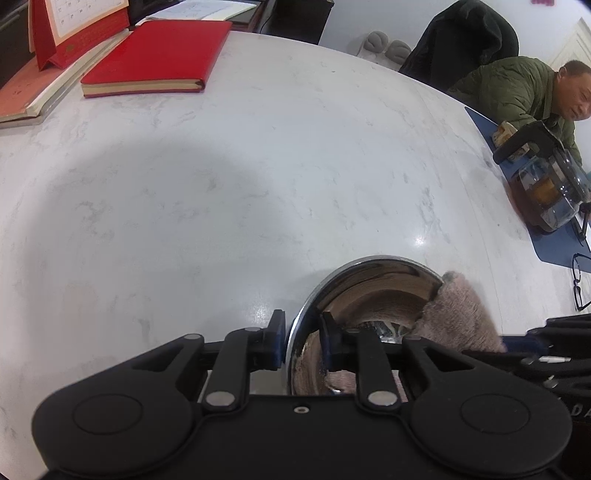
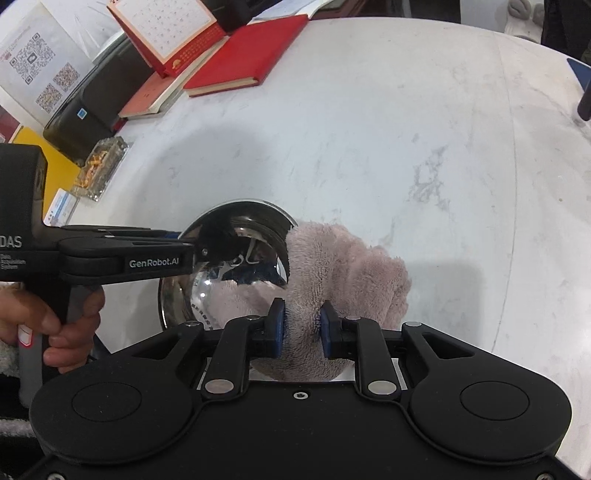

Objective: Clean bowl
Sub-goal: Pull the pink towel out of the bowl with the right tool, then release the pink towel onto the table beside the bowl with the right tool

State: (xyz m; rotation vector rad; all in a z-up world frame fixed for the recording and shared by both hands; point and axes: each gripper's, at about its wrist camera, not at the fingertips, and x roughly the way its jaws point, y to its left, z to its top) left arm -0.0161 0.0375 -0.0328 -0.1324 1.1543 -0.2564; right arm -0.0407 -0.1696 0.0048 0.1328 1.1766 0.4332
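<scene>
A shiny steel bowl (image 1: pixel 373 284) (image 2: pixel 236 254) stands tilted on the white marble table (image 1: pixel 258 166) (image 2: pixel 406 129). My left gripper (image 1: pixel 303 341) is shut on the bowl's rim, one finger outside and one inside; it also shows from the side in the right wrist view (image 2: pixel 192 254). My right gripper (image 2: pixel 302 330) is shut on a fluffy pink cloth (image 2: pixel 347 273) (image 1: pixel 461 314), which drapes over the bowl's right rim and reaches inside. The right gripper's body shows at the right edge of the left wrist view (image 1: pixel 546 350).
A red notebook (image 1: pixel 159 59) (image 2: pixel 243 55), a desk calendar (image 1: pixel 74 29) (image 2: pixel 166 29) and books lie at the far left. A glass ashtray (image 2: pixel 98 170) sits left. A glass teapot (image 1: pixel 546 184), glasses (image 1: pixel 580 280) and a seated man (image 1: pixel 524 92) are at the right.
</scene>
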